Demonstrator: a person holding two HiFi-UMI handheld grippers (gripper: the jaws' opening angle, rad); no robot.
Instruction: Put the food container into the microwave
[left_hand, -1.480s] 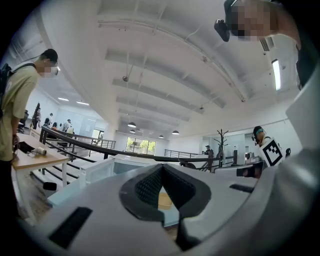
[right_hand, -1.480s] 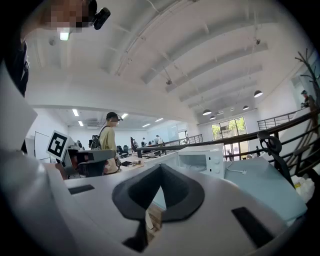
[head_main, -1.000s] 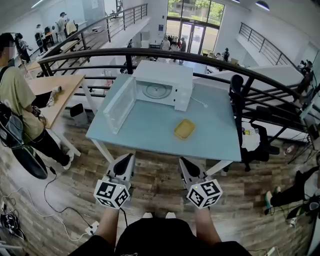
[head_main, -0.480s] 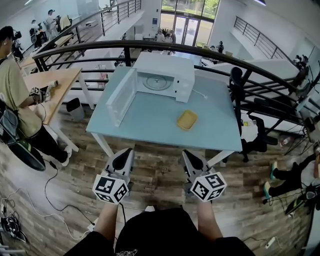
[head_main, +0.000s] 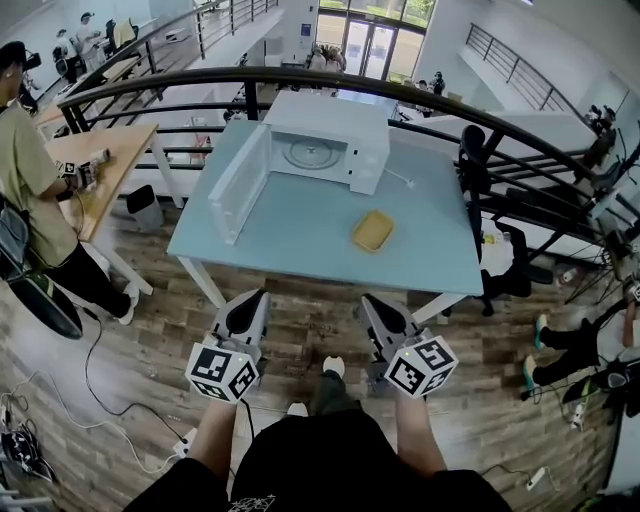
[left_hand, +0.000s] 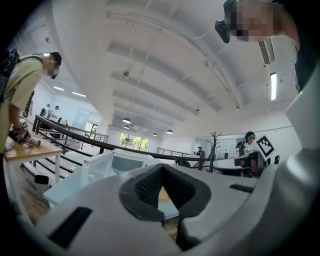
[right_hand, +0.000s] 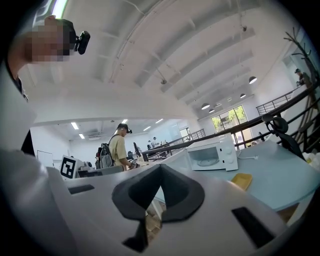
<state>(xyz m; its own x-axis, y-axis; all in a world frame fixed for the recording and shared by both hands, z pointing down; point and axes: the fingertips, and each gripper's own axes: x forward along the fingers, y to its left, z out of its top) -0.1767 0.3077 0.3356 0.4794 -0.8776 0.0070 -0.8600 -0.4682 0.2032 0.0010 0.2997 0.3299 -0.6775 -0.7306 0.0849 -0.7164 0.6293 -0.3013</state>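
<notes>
A white microwave (head_main: 325, 150) stands at the far side of the pale blue table (head_main: 290, 250), its door (head_main: 238, 185) swung wide open to the left and its turntable showing. The yellow food container (head_main: 372, 231) lies on the table to the right of centre, in front of the microwave. My left gripper (head_main: 254, 298) and right gripper (head_main: 369, 302) hover side by side over the wooden floor, short of the table's near edge. Both are shut and hold nothing. The right gripper view shows the microwave (right_hand: 210, 155) and container (right_hand: 241, 181) ahead.
A black curved railing (head_main: 430, 95) runs behind the table. A black office chair (head_main: 475, 175) stands at its right end. A person (head_main: 30, 190) stands at a wooden desk (head_main: 105, 160) on the left. Cables (head_main: 120, 430) trail over the floor there.
The head view has shifted slightly and a shoe now shows between the grippers. Both grippers keep their place in front of the table, still shut.
</notes>
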